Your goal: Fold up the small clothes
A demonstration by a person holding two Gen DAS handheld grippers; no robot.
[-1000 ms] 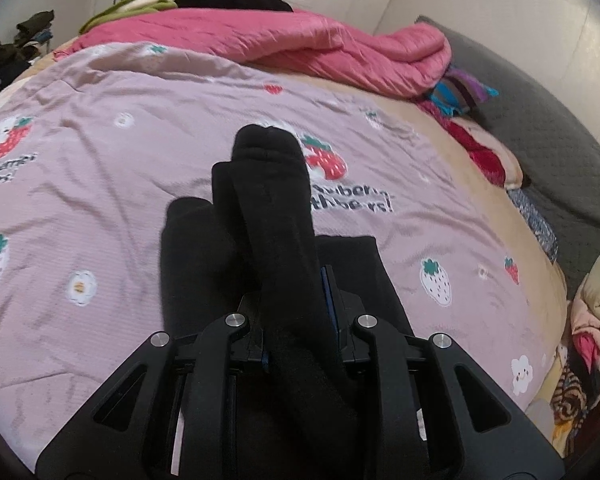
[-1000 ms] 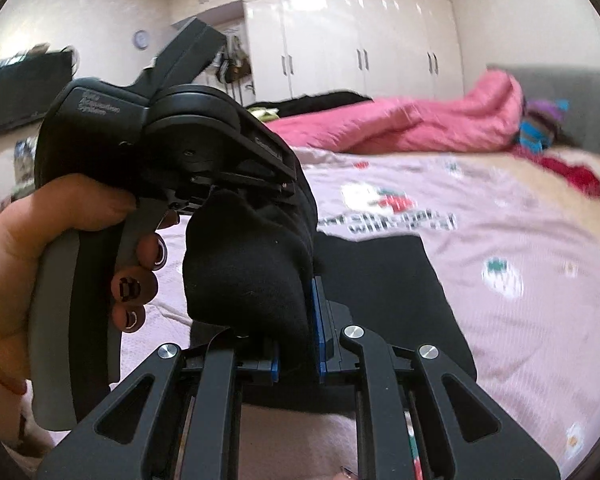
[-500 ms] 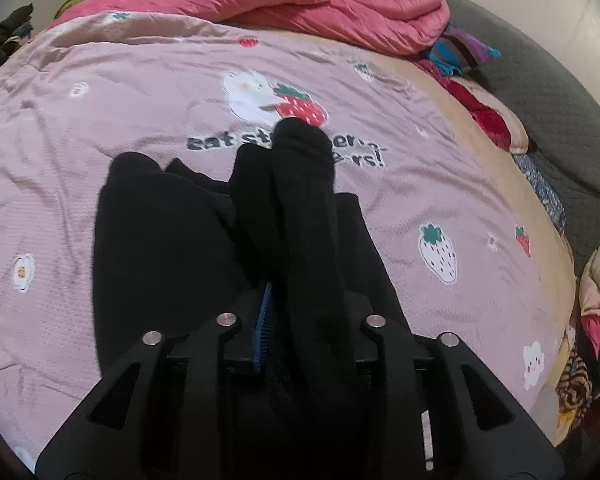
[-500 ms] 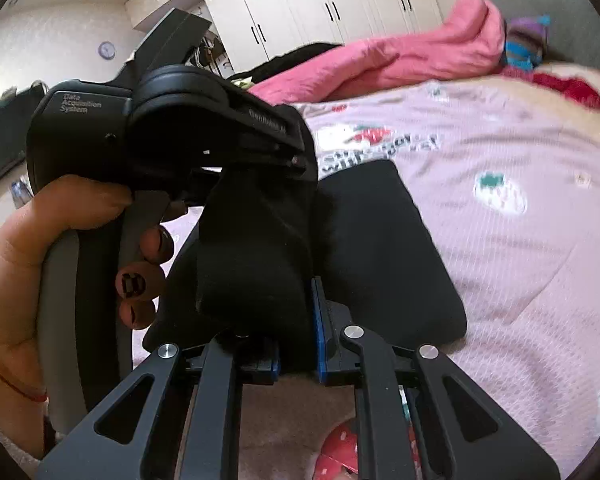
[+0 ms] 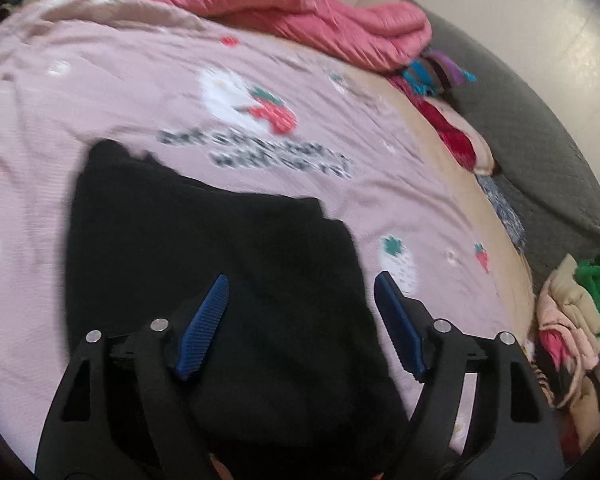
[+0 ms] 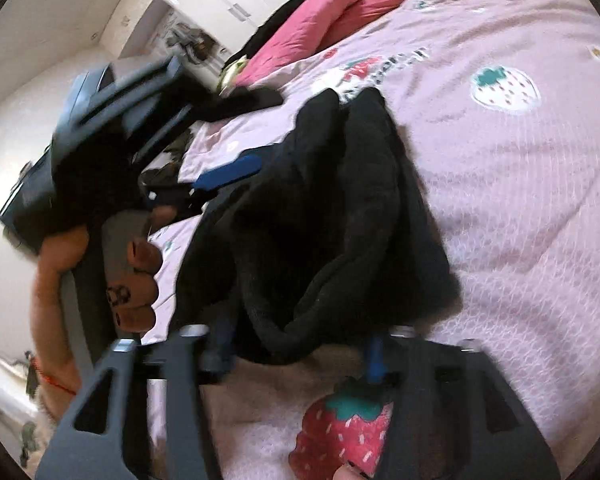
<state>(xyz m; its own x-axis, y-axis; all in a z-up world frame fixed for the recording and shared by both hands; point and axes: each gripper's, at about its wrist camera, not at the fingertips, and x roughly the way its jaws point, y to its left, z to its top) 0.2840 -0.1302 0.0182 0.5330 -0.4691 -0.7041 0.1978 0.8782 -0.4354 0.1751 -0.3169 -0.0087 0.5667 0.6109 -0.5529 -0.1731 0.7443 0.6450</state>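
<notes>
Left wrist view: my left gripper has its jaws wide apart, nothing between the blue pads. The black garment lies under and ahead of them, spread fairly flat on the pink strawberry bedsheet. Frame is motion-blurred. Pink quilt is bunched at the far side, a clothes pile at the right edge, both well apart from the garment.

Right wrist view: my right gripper has its jaws apart too; a thick rolled edge of the black garment sits between them, bulging, but I judge it is not pinched. My left hand and its gripper hang just beside the cloth's left side, one blue pad near the fabric.

Step in hand, as I judge it: letting go after a fold. To do it well, back both grippers straight out without snagging the cloth, then press the bunched edge flat so the layers sit square. Risk: the thick roll springs open if dragged.
</notes>
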